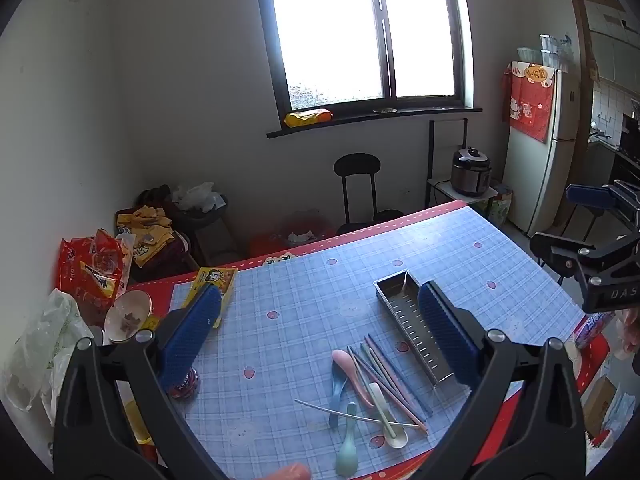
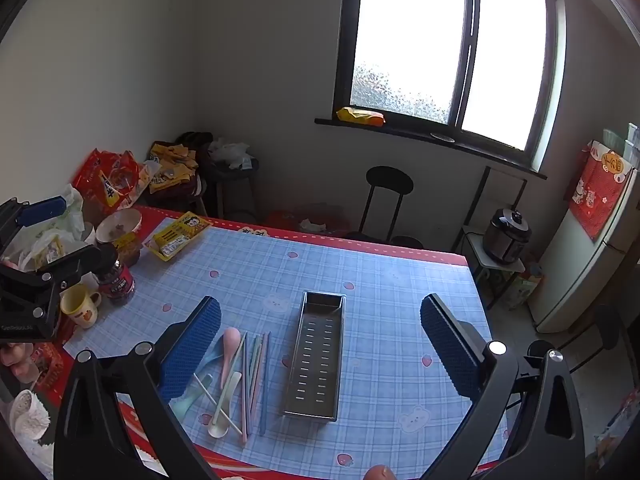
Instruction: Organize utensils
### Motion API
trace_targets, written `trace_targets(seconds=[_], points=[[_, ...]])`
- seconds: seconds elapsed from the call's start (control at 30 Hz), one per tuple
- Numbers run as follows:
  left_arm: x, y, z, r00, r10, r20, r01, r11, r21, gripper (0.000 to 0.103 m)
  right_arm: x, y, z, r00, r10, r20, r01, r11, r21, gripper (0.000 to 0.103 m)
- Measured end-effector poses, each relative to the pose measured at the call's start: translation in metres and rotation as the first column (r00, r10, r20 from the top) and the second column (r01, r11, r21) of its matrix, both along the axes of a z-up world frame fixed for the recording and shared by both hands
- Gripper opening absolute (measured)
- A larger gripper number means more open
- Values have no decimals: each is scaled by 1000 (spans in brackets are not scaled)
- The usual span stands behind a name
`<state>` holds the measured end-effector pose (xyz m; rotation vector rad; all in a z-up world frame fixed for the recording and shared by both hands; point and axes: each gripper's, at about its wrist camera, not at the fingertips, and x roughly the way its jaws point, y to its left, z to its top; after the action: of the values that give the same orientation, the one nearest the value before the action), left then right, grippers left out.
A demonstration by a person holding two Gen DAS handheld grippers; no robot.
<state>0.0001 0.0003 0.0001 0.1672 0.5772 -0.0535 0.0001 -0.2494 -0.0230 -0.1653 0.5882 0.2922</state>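
A long metal utensil tray [image 1: 416, 328] [image 2: 318, 358] with a slotted floor lies empty on the blue checked tablecloth [image 1: 304, 300] [image 2: 384, 300]. Beside it lies a loose pile of pastel spoons and chopsticks: a pink spoon [image 1: 352, 370] [image 2: 230, 350], a cream spoon [image 1: 386, 416] [image 2: 224, 404], a teal spoon [image 1: 347, 446] and several chopsticks [image 1: 394, 376] [image 2: 254, 376]. My left gripper [image 1: 320, 332] is open and empty above the pile. My right gripper [image 2: 320, 344] is open and empty above the tray. Each gripper also shows at the edge of the other's view.
The table's left side holds a bowl [image 2: 119, 224], a dark jar [image 2: 116, 276], a yellow mug [image 2: 80, 306], a yellow packet [image 2: 176, 236] and snack bags [image 2: 108, 180]. A black stool [image 2: 386, 200], a cooker [image 2: 506, 236] and a fridge [image 2: 588, 264] stand beyond the table.
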Motion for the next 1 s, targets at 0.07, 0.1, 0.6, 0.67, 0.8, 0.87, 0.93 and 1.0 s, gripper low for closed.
trace_targets(seconds=[0.07,0.1,0.6,0.67,0.8,0.87,0.93,1.0], points=[[0,1,0,1000,1,-3,-1,1000,-10,97,0,0,0,1000,3,-3,-3,1000,-1,98],[0,0,0,1000,-1,-3,1,1000,4,97,0,0,0,1000,3,-1,-3,1000,0,98],[2,6,0,1000,2,0,-2,1000,0,97,3,2,-2,1000,-8,-6,8,1000,-3,98],[1,6,0,1000,2,1,-2,1000,-3,97,4,-1,-1,1000,-9,-8,9,1000,-2,98],[3,4,1,1000,5,4,-5,1000,-2,97,4,-2,1,1000,-9,-7,9,1000,-3,98],[3,5,1,1000,5,5,-5,1000,-2,97,4,-2,1,1000,-8,-7,8,1000,-2,98],[4,5,2,1000,5,4,-5,1000,-3,97,4,-2,0,1000,-10,-7,10,1000,-2,98],[3,4,1,1000,5,5,-5,1000,-1,97,3,-1,1,1000,-8,-6,8,1000,-3,98]])
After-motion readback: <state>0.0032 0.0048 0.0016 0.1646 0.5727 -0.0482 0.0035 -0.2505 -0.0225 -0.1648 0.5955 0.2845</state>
